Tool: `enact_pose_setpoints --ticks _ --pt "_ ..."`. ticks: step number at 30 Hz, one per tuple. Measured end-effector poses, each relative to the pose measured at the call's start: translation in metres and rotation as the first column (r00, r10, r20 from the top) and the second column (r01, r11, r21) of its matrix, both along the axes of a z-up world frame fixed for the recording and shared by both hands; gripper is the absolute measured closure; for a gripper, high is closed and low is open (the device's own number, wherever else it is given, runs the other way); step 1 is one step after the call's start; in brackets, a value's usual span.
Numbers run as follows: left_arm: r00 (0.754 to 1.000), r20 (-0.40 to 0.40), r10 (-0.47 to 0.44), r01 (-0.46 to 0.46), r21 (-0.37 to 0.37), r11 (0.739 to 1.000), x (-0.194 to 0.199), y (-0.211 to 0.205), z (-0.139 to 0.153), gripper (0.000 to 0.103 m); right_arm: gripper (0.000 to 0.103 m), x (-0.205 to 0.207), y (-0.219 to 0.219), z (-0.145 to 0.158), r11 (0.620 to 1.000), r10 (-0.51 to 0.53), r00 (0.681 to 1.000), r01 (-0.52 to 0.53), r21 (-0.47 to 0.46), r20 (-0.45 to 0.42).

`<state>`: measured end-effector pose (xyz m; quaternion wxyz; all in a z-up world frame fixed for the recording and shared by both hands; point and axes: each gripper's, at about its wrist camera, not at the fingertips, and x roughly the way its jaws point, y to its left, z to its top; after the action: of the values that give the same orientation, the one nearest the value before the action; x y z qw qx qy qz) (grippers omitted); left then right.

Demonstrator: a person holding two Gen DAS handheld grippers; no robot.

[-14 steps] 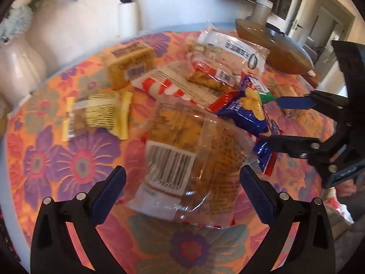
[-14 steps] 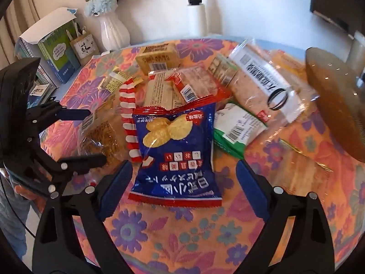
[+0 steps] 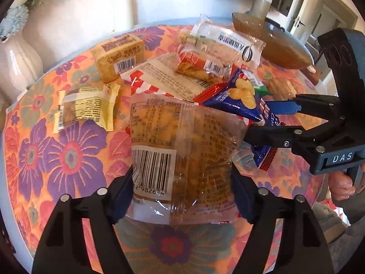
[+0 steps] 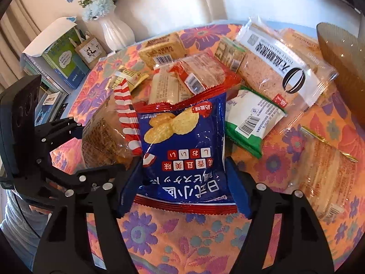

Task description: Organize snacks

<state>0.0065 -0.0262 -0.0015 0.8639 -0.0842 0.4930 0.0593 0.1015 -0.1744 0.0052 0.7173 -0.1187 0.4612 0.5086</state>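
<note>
A pile of snack packets lies on a round table with a floral cloth. My left gripper has its blue pads on either side of a clear packet of brown biscuits with a barcode, closing on it. My right gripper has its pads against both sides of a blue and red rice cracker bag. The cracker bag and the right gripper also show in the left wrist view. The brown packet and the left gripper show in the right wrist view.
Other snacks: a yellow block, a yellow wrapper, a red-striped packet, a green-white packet, a large clear bread bag, a clear wafer pack. A brown bowl, white vase and books stand around the edge.
Both grippers moved forward and narrowed: the left onto the brown biscuit packet, the right onto the blue cracker bag.
</note>
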Motion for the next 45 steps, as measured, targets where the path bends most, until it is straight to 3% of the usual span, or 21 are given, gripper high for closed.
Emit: enact_pose_setpoints --ticks 7,10,12,16,20,23,26,28,29,30,32,33,35,39,45 --pt "0.994 0.106 0.011 -0.017 0.050 0.999 -0.017 -0.017 0.058 0.032 0.037 -0.008 -0.030 0.049 0.994 -0.009 0.998 0.002 0.110 0.062" --pt "0.990 0.142 -0.026 0.018 0.058 0.998 0.004 -0.031 0.086 0.032 0.037 0.004 -0.056 0.080 0.984 -0.085 0.989 0.064 0.166 0.123" --pt "0.979 0.200 -0.046 0.023 0.119 0.993 0.019 -0.054 0.105 0.032 0.037 0.019 -0.074 0.095 0.976 -0.147 0.977 0.117 0.186 0.157" --pt "0.963 0.246 -0.107 0.078 0.126 0.989 0.073 -0.088 0.128 0.032 0.037 0.068 -0.121 0.115 0.938 -0.306 0.933 0.261 0.226 0.192" --pt "0.955 0.256 -0.151 0.131 0.094 0.987 0.139 -0.116 0.135 0.032 0.037 0.132 -0.161 0.116 0.876 -0.466 0.870 0.430 0.219 0.159" --pt "0.951 0.235 -0.199 0.181 0.096 0.979 0.185 -0.138 0.126 0.032 0.037 0.166 -0.179 0.106 0.839 -0.531 0.839 0.501 0.213 0.116" --pt "0.953 0.204 -0.223 0.207 0.094 0.974 0.228 -0.149 0.111 0.032 0.037 0.188 -0.180 0.093 0.823 -0.556 0.827 0.535 0.191 0.083" --pt "0.951 0.221 -0.215 0.208 0.055 0.977 0.245 -0.146 0.110 0.031 0.037 0.199 -0.173 0.086 0.823 -0.558 0.827 0.540 0.177 0.069" --pt "0.951 0.229 -0.207 0.201 0.051 0.978 0.252 -0.143 0.107 0.028 0.037 0.204 -0.172 0.084 0.823 -0.557 0.828 0.541 0.174 0.065" --pt "0.954 0.231 -0.191 0.183 0.057 0.981 0.261 -0.140 0.104 0.019 0.035 0.208 -0.171 0.082 0.820 -0.561 0.826 0.544 0.176 0.060" --pt "0.949 0.278 -0.150 0.150 0.024 0.988 0.262 -0.133 0.116 0.010 0.033 0.215 -0.174 0.078 0.813 -0.572 0.818 0.555 0.176 0.062" --pt "0.949 0.281 -0.139 0.142 0.009 0.990 0.263 -0.130 0.117 0.010 0.027 0.217 -0.175 0.077 0.811 -0.575 0.816 0.559 0.173 0.060" --pt "0.949 0.293 -0.121 0.128 -0.006 0.992 0.251 -0.119 0.119 0.010 0.026 0.211 -0.181 0.075 0.813 -0.572 0.818 0.556 0.173 0.061" --pt "0.943 0.325 -0.078 0.085 -0.005 0.996 0.212 -0.096 0.138 0.009 0.026 0.191 -0.184 0.080 0.825 -0.551 0.833 0.535 0.181 0.051" --pt "0.935 0.354 0.004 -0.024 0.050 0.998 0.121 -0.062 0.163 0.009 0.026 0.142 -0.172 0.100 0.873 -0.468 0.879 0.443 0.205 0.090"
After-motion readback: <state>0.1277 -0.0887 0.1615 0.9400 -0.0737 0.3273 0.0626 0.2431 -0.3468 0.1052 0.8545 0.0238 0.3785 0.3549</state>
